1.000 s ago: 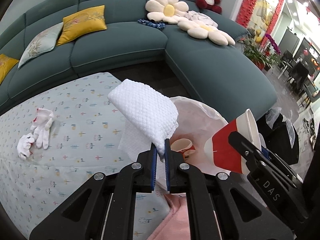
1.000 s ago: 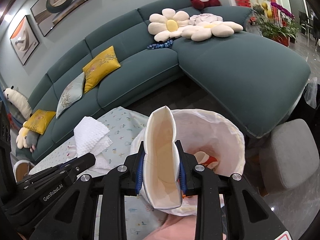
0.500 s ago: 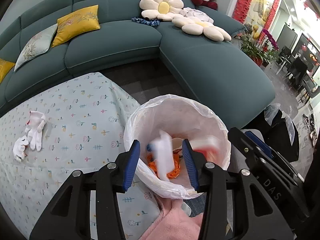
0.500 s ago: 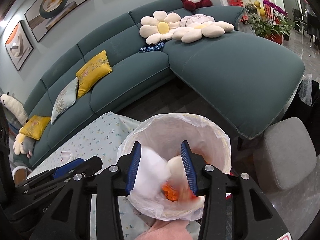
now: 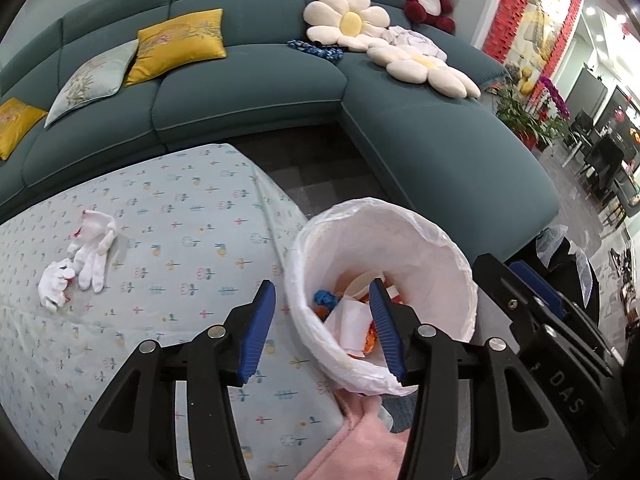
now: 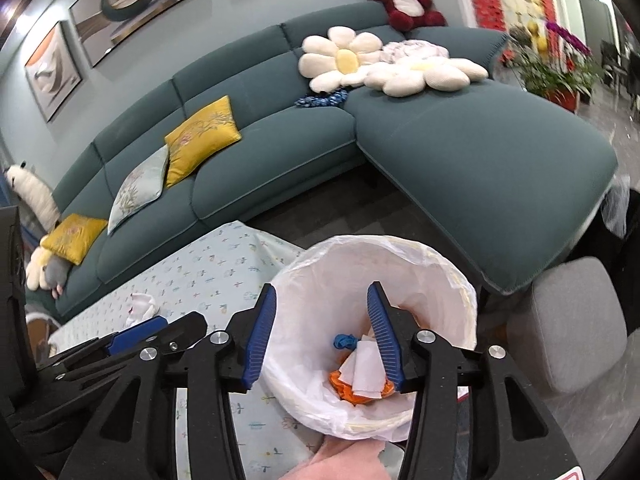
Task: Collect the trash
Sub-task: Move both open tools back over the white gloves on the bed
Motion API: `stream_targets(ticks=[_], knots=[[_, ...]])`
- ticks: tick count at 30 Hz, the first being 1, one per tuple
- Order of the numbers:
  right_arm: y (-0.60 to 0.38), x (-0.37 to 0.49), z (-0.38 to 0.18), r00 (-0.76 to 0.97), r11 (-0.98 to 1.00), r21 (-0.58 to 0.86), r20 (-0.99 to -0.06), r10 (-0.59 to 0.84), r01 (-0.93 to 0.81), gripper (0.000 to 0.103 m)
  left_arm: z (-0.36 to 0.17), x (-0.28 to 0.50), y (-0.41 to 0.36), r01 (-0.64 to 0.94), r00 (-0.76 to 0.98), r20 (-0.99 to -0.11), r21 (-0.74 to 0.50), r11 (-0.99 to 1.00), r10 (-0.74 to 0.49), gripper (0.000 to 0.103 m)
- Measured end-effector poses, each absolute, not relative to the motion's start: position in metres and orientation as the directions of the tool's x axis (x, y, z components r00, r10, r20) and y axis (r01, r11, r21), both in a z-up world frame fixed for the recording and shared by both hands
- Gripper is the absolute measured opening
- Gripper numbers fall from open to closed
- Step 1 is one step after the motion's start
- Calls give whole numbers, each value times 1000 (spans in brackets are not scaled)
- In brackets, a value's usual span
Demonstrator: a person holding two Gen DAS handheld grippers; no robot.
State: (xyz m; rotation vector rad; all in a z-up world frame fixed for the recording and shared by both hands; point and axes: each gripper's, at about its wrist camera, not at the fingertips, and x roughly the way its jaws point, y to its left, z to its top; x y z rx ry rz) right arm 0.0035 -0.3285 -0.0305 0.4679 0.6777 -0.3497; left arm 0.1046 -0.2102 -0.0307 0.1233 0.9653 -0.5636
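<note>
Here both hand-held grippers hover empty above the white-lined trash bin [image 5: 384, 276], the left hand-held gripper [image 5: 322, 328] and the right hand-held gripper [image 6: 322, 336] each with jaws spread apart. Dropping looks done; next comes reaching for the crumpled white tissues [image 5: 82, 254], which lie on the patterned tabletop [image 5: 192, 216] well left of the bin.
</note>
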Motion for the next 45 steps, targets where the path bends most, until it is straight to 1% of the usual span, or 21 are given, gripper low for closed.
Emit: stream_targets(ticks=[18, 37, 38, 41, 45], knots=[[-232, 53, -11, 727, 934, 189, -679, -100, 304, 51, -28, 138, -104, 360, 498, -797, -167, 918, -341, 52], [-110, 114, -26, 689, 985, 117, -725, -5, 131, 51, -56, 178, 40, 145, 517, -818, -205, 968, -251, 54], [-106, 117, -28, 686, 986, 114, -727, -3, 125, 51, -59, 180, 48, 131, 516, -820, -208, 969, -246, 55], [-90, 126, -34, 675, 988, 108, -737, 8, 106, 51, -66, 186, 69, 94, 516, -825, -211, 973, -228, 61], [-73, 141, -46, 655, 989, 112, -755, 22, 96, 51, -78, 195, 97, 40, 508, -835, -222, 974, -211, 61]])
